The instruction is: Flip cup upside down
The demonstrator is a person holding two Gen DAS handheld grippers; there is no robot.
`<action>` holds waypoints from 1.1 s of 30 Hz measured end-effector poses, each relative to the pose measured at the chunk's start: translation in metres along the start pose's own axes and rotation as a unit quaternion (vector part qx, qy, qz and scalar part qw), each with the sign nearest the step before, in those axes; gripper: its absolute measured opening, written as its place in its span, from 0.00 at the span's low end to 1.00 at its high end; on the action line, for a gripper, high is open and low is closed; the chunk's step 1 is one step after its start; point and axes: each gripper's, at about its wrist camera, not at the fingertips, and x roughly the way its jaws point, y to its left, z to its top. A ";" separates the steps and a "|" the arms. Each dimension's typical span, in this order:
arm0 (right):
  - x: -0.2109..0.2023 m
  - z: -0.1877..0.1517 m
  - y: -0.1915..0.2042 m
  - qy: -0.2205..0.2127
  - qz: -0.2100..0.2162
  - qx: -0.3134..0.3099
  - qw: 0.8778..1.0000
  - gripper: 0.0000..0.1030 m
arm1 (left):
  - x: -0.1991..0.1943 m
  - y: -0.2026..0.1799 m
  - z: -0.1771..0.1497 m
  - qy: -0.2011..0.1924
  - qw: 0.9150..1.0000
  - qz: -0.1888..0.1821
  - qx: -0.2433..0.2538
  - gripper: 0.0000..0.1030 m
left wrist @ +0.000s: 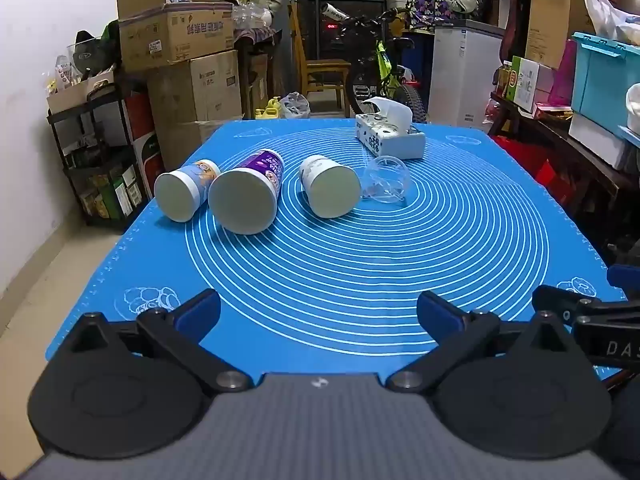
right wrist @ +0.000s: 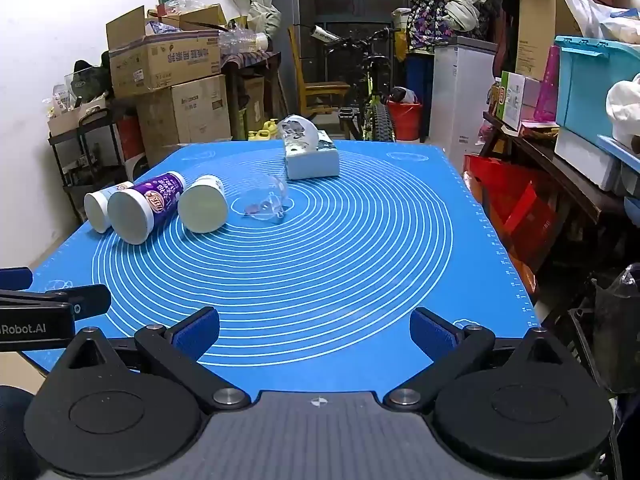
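Both the left tool (left wrist: 318,312) and right tool (right wrist: 314,330) gape, released. Ahead of them, the light, crushable white paper cup (left wrist: 330,186) lies sideways; grip its wall gently.

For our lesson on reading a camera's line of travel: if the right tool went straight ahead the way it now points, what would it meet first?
The right tool is open over bare blue mat. Straight ahead, probably the tissue box at the far end; the clear cup lies slightly left of that line, though depth is uncertain.
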 end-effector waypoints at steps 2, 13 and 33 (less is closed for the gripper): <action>0.000 -0.001 -0.002 0.001 0.002 0.005 1.000 0.98 | 0.000 0.000 0.000 0.000 1.000 -0.001 -0.001 1.00; -0.002 0.000 -0.001 0.000 0.001 0.006 1.000 0.98 | 0.001 -0.008 -0.006 0.000 1.000 0.007 -0.006 1.00; 0.000 -0.003 -0.003 -0.003 0.000 0.000 1.000 0.98 | -0.001 0.002 0.002 0.004 1.000 0.008 0.000 1.00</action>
